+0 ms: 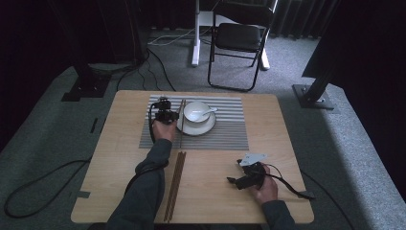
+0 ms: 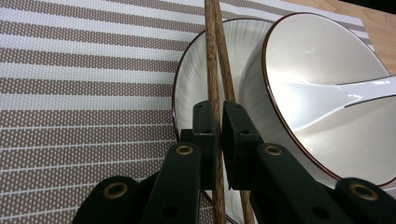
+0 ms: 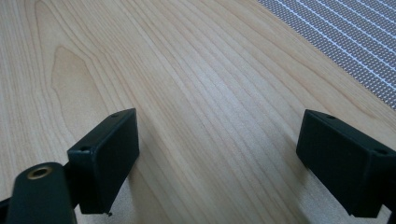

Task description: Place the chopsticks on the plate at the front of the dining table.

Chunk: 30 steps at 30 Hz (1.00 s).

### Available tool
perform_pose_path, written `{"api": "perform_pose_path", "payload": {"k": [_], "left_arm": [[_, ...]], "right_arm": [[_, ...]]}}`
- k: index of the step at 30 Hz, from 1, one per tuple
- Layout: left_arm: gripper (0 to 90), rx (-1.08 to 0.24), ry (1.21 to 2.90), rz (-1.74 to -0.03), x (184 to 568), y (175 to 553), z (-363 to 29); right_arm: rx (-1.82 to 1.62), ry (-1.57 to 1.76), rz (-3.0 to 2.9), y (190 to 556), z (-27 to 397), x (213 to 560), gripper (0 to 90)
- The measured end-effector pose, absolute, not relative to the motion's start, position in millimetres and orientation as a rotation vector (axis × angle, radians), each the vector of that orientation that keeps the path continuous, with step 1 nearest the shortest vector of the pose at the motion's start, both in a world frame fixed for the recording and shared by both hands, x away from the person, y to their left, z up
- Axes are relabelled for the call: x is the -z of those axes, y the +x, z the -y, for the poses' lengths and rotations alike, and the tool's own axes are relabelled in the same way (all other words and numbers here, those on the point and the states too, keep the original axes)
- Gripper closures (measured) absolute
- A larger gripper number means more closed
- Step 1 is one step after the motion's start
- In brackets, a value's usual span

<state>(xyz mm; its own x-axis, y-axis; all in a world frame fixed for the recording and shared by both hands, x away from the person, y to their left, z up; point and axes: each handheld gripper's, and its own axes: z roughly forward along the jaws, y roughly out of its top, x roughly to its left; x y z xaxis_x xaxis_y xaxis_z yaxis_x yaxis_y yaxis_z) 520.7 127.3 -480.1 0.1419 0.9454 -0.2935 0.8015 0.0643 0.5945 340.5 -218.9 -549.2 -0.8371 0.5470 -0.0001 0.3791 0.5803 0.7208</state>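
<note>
Chopsticks [image 2: 212, 60]: dark matt wood with visible grain. Beside them, bowl [image 2: 327, 84], spoon [image 2: 341, 95] and saucer [image 2: 205, 70]: glossy white ceramic. Beneath them, placemat [image 2: 84, 84]: coarse woven stripes. Counter [image 3: 196, 93]: smooth pale wood. Left gripper [image 2: 218, 123]: matt black plastic.

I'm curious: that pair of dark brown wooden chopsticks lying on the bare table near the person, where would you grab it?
Grip the pair of dark brown wooden chopsticks about mid-length, coming straight down from above, one finger on each long side. They lie flat and side by side on the light wooden table, so squeezing across them should pinch both together and keep them balanced.
</note>
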Motion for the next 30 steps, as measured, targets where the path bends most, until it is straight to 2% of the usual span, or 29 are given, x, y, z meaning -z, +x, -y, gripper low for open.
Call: {"api": "perform_pose_path", "payload": {"k": [30], "left_arm": [[84.8, -0.250, 1.748, -1.711, 489.9, 527.1, -126.4]], "right_arm": [[-1.102, 0.772, -2.588, 340.4, 218.8, 549.2, 12.4]]}}
